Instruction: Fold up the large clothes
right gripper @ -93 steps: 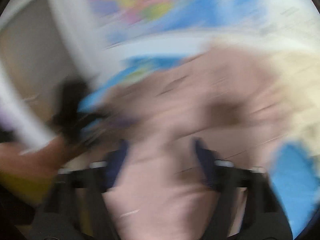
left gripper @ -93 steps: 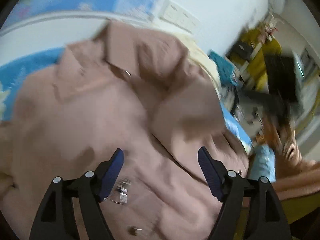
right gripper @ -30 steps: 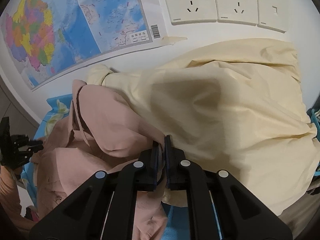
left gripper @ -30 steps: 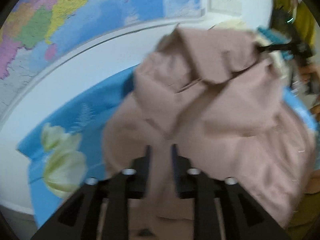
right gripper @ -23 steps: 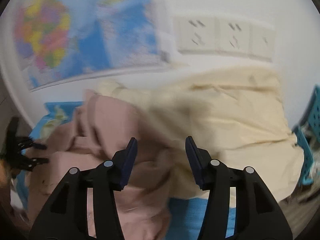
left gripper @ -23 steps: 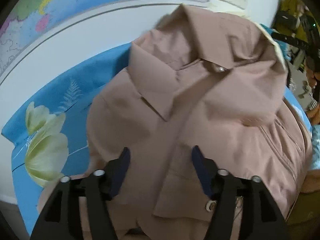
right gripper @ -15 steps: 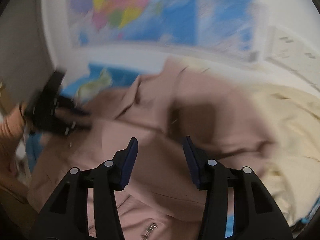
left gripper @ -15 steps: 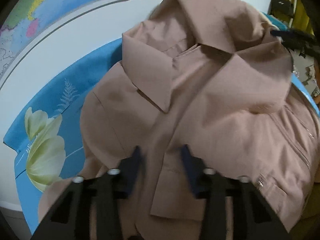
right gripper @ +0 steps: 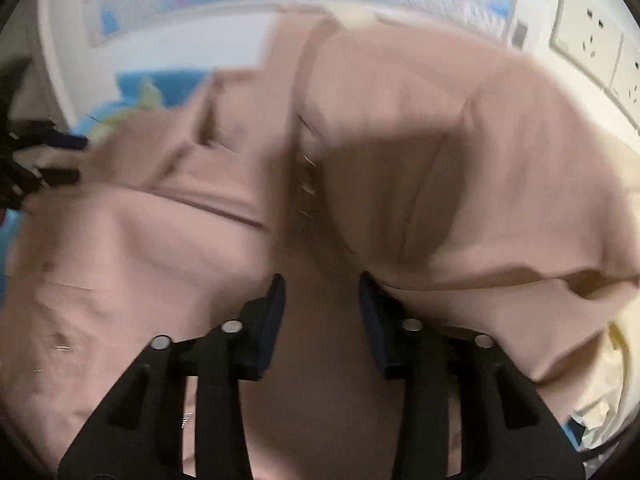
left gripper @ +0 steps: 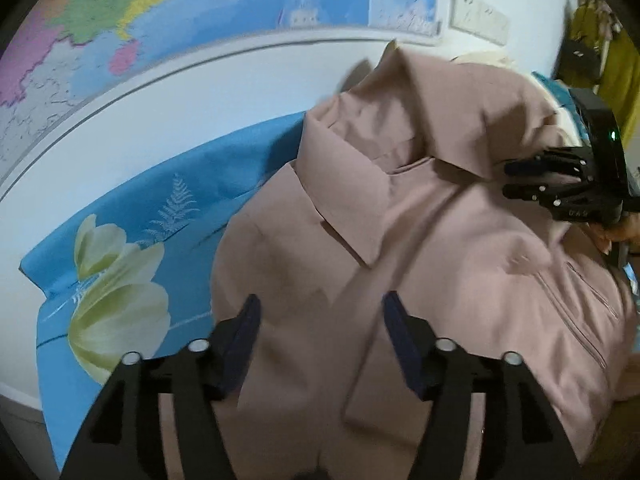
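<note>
Looking at the blue flowered sheet (left gripper: 168,184) first, since it covers the whole surface under the wall map (left gripper: 200,12). The pink shirt (left gripper: 440,240) lies collar-up on the sheet, its long axis running from the collar near the wall back toward both tools. A cream garment (right gripper: 616,360) sits just beside the shirt on the right. The left tool (left gripper: 320,332) hangs over the shirt's front with its jaws opening, fabric under them but nothing pinched. The right tool (right gripper: 320,308) is over the far shoulder side, jaws apart and also empty. I'd say the left tool is nearer the hem for the next fold. No containers I can make out.
</note>
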Available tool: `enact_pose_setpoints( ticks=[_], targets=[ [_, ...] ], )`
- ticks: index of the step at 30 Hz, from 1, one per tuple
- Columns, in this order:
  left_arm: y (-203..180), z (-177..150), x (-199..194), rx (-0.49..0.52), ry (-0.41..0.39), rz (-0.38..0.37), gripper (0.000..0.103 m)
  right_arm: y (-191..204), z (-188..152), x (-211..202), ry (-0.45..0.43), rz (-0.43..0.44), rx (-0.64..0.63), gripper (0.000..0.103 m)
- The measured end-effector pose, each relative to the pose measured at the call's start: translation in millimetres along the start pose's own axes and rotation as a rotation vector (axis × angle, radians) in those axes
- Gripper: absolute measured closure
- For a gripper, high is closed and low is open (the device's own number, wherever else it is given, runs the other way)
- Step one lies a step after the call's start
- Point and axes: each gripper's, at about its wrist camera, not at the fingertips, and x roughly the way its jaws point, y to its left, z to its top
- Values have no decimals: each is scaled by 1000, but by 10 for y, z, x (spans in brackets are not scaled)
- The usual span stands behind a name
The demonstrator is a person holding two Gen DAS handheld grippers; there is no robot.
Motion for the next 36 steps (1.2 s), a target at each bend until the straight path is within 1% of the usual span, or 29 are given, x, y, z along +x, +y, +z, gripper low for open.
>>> enact_pose_setpoints(
  ticks=[1,2,3,5,7,9,10,12,13,14,15,16,17,19,20,21,22,23,25,26,27,28,30,31,32,34,35,36],
  targets=[
    [-14,-45,-37,11,1,-1,38,62,22,-112,-31,26,-8,56],
    [-35,-97,-70,22,4,-1,38,117,35,-173,-46,48,-19,55],
    [-43,-142,-74,27,9,1,38,233,64,-247,-64,92,-44,55],
    [-44,-212,-74,26,15,28,38,495,105,-294,-73,149,-101,56],
    [29,-262,-142,-6,-2,36,38,766,136,-210,-54,192,-163,57],
    [137,-320,-292,-53,-40,49,34,1004,153,-12,-19,204,-221,58],
    [199,-344,-353,-70,-54,56,33,1114,147,111,12,204,-247,58],
    [359,-445,-526,-120,-82,103,32,1187,125,319,57,183,-256,58],
    [423,-500,-596,-139,-88,128,32,1187,115,418,76,169,-254,60],
    [494,-592,-693,-158,-92,157,28,1143,115,522,90,158,-240,60],
    [535,-673,-766,-170,-94,182,23,1091,124,558,83,141,-223,60],
    [580,-730,-805,-180,-96,199,22,1025,143,575,82,127,-199,62],
    [644,-848,-856,-199,-88,208,22,969,143,583,84,124,-179,66],
    [744,-1014,-847,-227,-63,210,21,847,153,558,91,135,-132,66],
    [766,-1076,-823,-232,-47,215,19,842,160,538,97,134,-124,65],
    [795,-1164,-769,-237,-16,236,19,837,157,524,98,130,-120,63],
    [824,-1246,-716,-252,7,238,19,835,151,493,94,131,-113,59],
    [852,-1307,-674,-269,21,218,19,854,161,435,90,145,-104,57],
    [883,-1406,-587,-291,42,201,19,886,120,309,77,191,-100,56],
    [900,-1441,-556,-299,49,197,19,977,140,252,70,215,-102,52],
    [926,-1472,-537,-314,51,184,19,1081,161,175,58,253,-112,51],
    [962,-1495,-538,-334,45,170,19,1197,185,98,43,298,-136,51],
    [1009,-1513,-570,-361,27,162,21,1502,233,-18,18,393,-189,43],
    [1022,-1519,-608,-367,12,162,21,1714,253,-77,3,437,-236,34],
    [1025,-1508,-625,-369,3,159,21,1898,279,-77,-2,468,-272,28],
    [1006,-1483,-679,-368,-17,155,21,2376,245,-115,-1,549,-375,25],
    [988,-1462,-704,-364,-27,153,21,2522,200,-108,7,564,-411,20],
    [970,-1449,-725,-362,-35,150,21,2774,167,-23,22,569,-463,19]
  ],
)
